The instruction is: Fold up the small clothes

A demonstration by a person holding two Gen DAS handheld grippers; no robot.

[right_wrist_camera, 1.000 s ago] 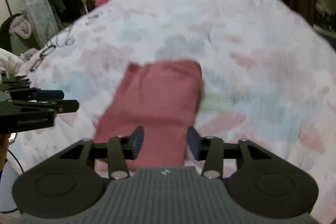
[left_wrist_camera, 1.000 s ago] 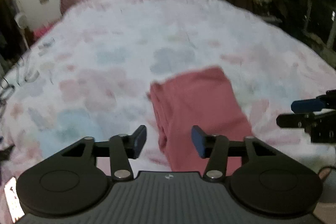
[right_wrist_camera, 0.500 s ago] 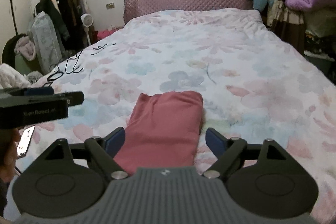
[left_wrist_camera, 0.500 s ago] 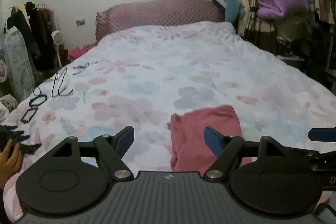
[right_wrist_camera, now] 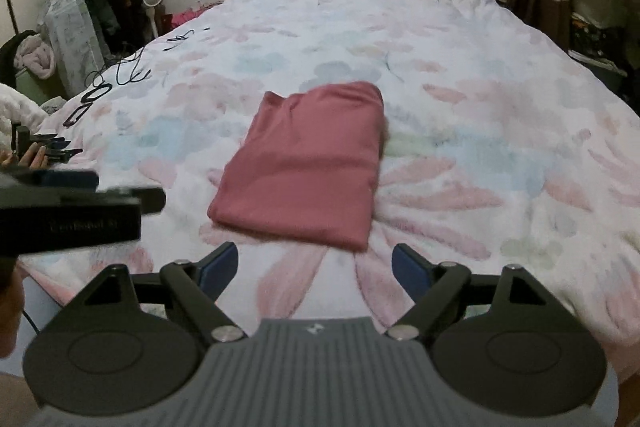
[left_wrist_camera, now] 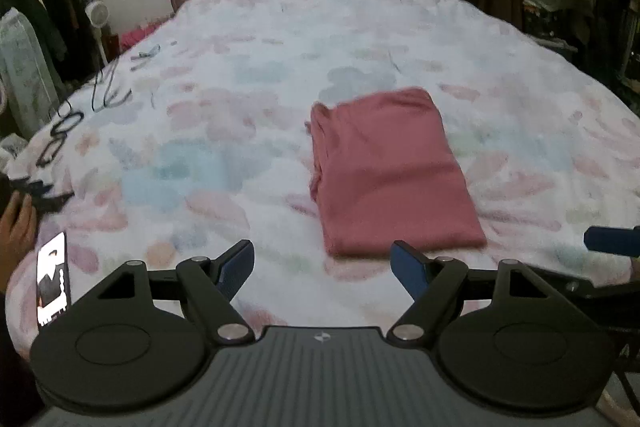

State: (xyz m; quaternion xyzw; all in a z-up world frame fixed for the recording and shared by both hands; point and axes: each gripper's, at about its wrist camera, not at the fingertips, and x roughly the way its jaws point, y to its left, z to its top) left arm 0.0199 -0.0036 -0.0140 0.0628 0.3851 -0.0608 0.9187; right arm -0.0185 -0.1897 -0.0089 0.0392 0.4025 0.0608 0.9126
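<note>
Both tools, the left tool [left_wrist_camera: 322,269] and the right tool [right_wrist_camera: 316,265], hang released and empty just near of the folded pink garment [left_wrist_camera: 390,173], which lies flat on the flowered bed [left_wrist_camera: 240,99].

Phone [left_wrist_camera: 54,281] screen too blurred to read, hand [left_wrist_camera: 16,227] cut off at left edge
</note>
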